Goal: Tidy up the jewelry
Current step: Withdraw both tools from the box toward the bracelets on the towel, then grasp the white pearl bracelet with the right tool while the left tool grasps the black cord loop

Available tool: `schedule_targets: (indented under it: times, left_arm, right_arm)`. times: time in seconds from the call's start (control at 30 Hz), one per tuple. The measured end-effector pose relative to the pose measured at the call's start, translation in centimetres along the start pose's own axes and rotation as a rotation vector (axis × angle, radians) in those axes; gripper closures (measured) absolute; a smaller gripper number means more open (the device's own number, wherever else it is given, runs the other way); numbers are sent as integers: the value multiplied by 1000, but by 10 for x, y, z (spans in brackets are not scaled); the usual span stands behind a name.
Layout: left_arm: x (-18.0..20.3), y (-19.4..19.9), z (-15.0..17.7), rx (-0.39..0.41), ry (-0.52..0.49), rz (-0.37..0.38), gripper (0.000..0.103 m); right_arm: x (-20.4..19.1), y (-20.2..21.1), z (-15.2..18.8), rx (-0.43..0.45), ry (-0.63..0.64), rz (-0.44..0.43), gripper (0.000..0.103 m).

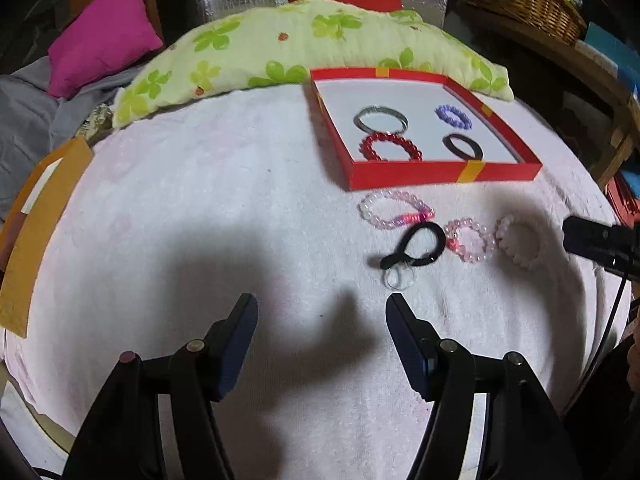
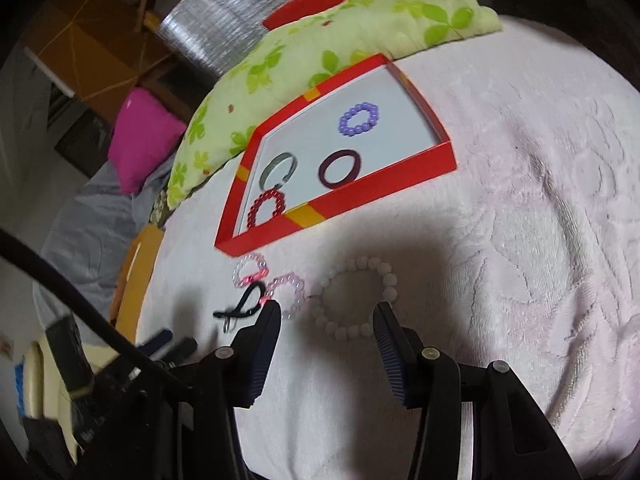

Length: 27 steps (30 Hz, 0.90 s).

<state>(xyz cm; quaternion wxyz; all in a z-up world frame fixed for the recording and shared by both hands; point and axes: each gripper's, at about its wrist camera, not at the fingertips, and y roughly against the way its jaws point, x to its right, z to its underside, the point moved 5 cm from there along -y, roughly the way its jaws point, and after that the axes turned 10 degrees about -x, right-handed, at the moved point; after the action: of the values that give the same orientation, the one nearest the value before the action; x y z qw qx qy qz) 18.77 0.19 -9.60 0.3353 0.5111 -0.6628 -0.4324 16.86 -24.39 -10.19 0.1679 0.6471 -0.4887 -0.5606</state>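
A red box [image 1: 440, 172] [image 2: 384, 184] on the pale pink towel holds a silver bangle [image 1: 381, 118], a red bead bracelet [image 1: 390, 148], a purple bead bracelet [image 1: 454, 117] [image 2: 359, 119] and a dark ring [image 1: 463, 146] [image 2: 339, 169]. In front of it lie two pink bead bracelets [image 1: 394, 210] [image 1: 472, 240], a black hair tie [image 1: 416, 248], a clear ring [image 1: 398, 278] and a white bead bracelet [image 1: 518, 242] [image 2: 358, 298]. My left gripper [image 1: 322, 312] is open and empty, near the clear ring. My right gripper [image 2: 326, 320] is open, fingertips either side of the white bracelet's near edge.
A green floral pillow [image 1: 280, 52] lies behind the box. A pink cushion [image 1: 104, 36] and grey cloth sit at the far left. A brown cardboard piece [image 1: 44, 216] lies at the towel's left edge. A wicker basket [image 1: 528, 0] stands at the far right.
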Motion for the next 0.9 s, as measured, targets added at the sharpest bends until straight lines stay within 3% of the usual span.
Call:
schedule_targets:
  times: [0.1, 0.27, 0.4, 0.63, 0.77, 0.9]
  left_arm:
    - [6, -3, 0, -3, -11, 7, 36]
    - [11, -10, 0, -30, -24, 12, 36]
    - [13, -13, 0, -47, -16, 39, 36]
    - [14, -15, 1, -53, -16, 32, 36]
    - [14, -15, 1, -54, -15, 35, 36]
    - [13, -16, 1, -58, -7, 35, 36]
  right_arm:
    - [7, -1, -4, 5, -47, -12, 52]
    - [14, -5, -7, -1, -47, 52, 52]
    - [15, -11, -7, -11, -24, 101, 67]
    - [15, -30, -7, -23, 6, 190, 74]
    - [10, -37, -7, 4, 73, 293, 90]
    - [10, -34, -6, 23, 90, 334, 93]
